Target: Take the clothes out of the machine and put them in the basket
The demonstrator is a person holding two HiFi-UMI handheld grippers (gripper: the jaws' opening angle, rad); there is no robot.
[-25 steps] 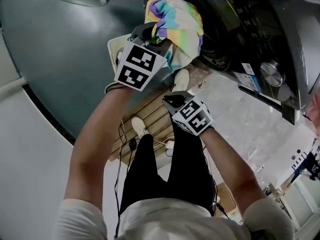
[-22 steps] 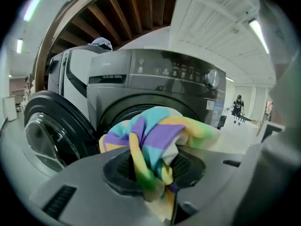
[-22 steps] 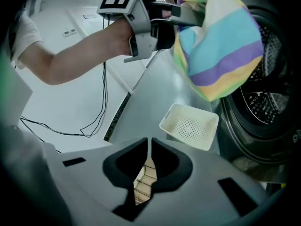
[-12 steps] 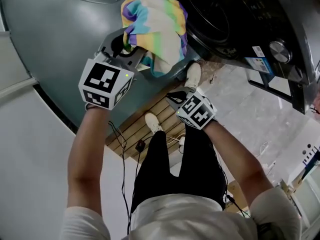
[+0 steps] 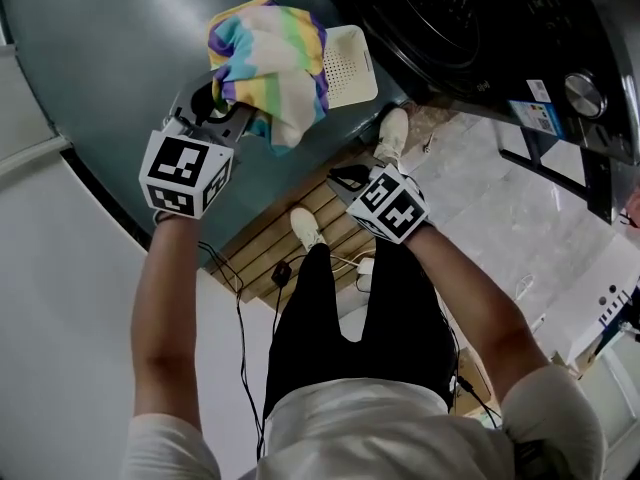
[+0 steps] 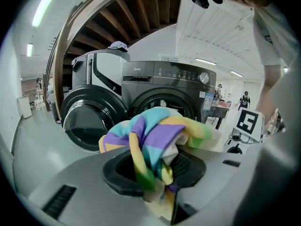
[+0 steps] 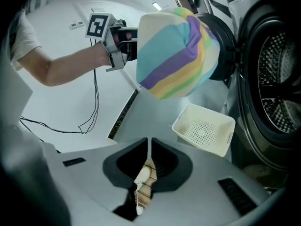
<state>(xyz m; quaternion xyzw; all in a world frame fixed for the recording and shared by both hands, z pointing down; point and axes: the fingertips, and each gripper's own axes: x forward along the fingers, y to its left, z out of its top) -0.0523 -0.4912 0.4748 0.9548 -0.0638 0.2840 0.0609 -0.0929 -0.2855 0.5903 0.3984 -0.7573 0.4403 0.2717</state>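
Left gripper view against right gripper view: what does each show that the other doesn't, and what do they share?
Only the left gripper view looks straight at the left gripper, whose jaws are shut on the striped cloth. It also shows the washer's control panel. Only the right gripper view shows the white basket on the floor beside the machine, and the right gripper, whose jaws are together with nothing between them. Both show the cloth and the dark washing machine.

Glossy grey floor (image 5: 90,88) (wooden slats (image 5: 320,200) alongside) under ceiling strip lights (image 6: 44,6).
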